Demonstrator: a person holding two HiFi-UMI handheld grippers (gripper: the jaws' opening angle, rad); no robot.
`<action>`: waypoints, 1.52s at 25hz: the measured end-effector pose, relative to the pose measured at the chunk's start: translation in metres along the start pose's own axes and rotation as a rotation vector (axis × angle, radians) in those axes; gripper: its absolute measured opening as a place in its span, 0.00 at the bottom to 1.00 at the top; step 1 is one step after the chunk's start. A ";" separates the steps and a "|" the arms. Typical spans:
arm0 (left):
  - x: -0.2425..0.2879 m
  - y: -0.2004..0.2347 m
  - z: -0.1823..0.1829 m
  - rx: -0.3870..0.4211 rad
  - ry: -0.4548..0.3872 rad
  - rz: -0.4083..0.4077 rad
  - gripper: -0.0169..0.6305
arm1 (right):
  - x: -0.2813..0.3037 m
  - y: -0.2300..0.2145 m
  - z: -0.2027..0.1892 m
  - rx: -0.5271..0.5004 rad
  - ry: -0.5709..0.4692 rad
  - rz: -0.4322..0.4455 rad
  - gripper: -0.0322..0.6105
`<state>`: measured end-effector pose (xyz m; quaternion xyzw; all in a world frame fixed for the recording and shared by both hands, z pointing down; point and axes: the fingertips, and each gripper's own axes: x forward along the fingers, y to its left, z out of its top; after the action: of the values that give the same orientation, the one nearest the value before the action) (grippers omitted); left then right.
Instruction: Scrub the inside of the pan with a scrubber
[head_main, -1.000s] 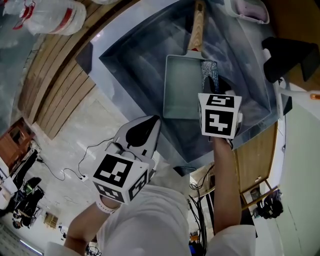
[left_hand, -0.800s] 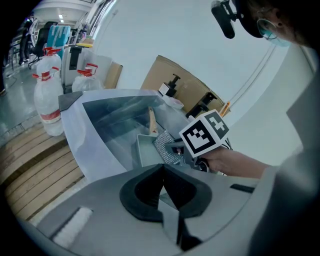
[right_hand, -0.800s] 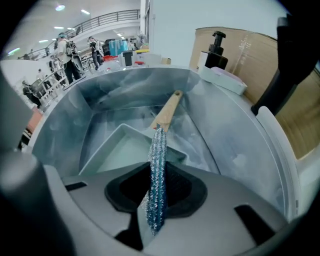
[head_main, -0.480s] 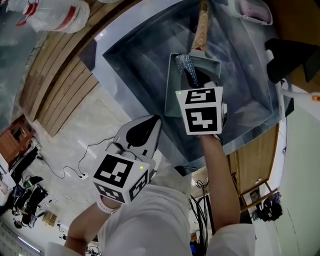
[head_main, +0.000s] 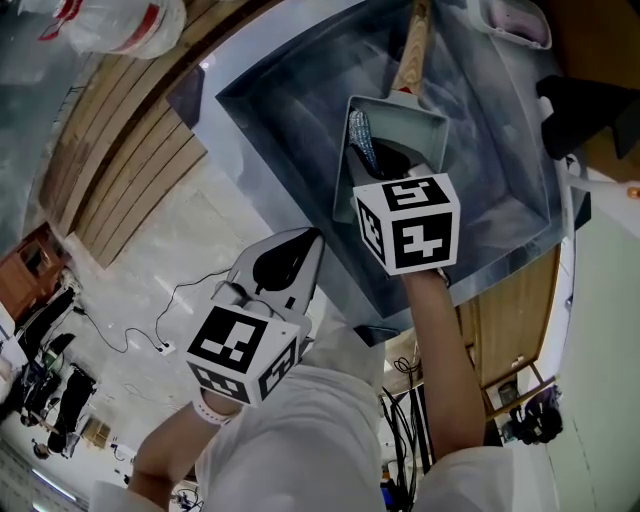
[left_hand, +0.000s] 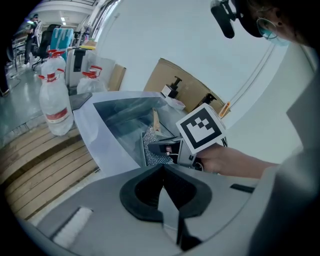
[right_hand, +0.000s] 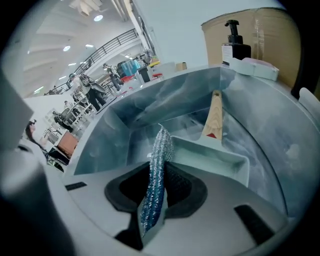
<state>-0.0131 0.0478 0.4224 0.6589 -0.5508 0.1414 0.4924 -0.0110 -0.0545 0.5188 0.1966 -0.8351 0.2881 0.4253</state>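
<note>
I count one pan (head_main: 412, 135), rectangular, lying in the sink (head_main: 290, 110). Its single wooden handle (head_main: 412, 50) points to 12 o'clock in the head view. One scrubber (right_hand: 159, 155) hangs over the pan's 9 o'clock side, pinched flat between the two jaws of my right gripper (right_hand: 157, 185), which are clamped on it. At 7 o'clock, outside the sink, my left gripper (left_hand: 164, 192) has both jaws pressed together with nothing between them. One pump bottle (right_hand: 235, 42) stands beyond the sink at 1 o'clock.

A large open indoor hall: a railed upper gallery (right_hand: 111, 44) and standing people (right_hand: 86, 85) far left, pale polished stone floor (head_main: 130, 285), grey steel sink (head_main: 290, 125) set in a wooden plank bench (head_main: 125, 170).
</note>
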 end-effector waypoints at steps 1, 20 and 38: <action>-0.001 0.000 -0.001 0.001 0.000 0.000 0.03 | 0.000 0.003 -0.002 0.002 0.001 0.007 0.15; -0.024 -0.006 -0.004 0.006 -0.032 0.002 0.03 | -0.023 0.028 -0.027 0.290 0.031 0.180 0.15; -0.033 0.002 -0.004 -0.010 -0.046 0.025 0.03 | -0.008 0.022 -0.015 0.433 -0.064 0.075 0.16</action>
<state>-0.0253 0.0701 0.4013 0.6526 -0.5708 0.1296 0.4812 -0.0103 -0.0277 0.5126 0.2611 -0.7738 0.4697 0.3353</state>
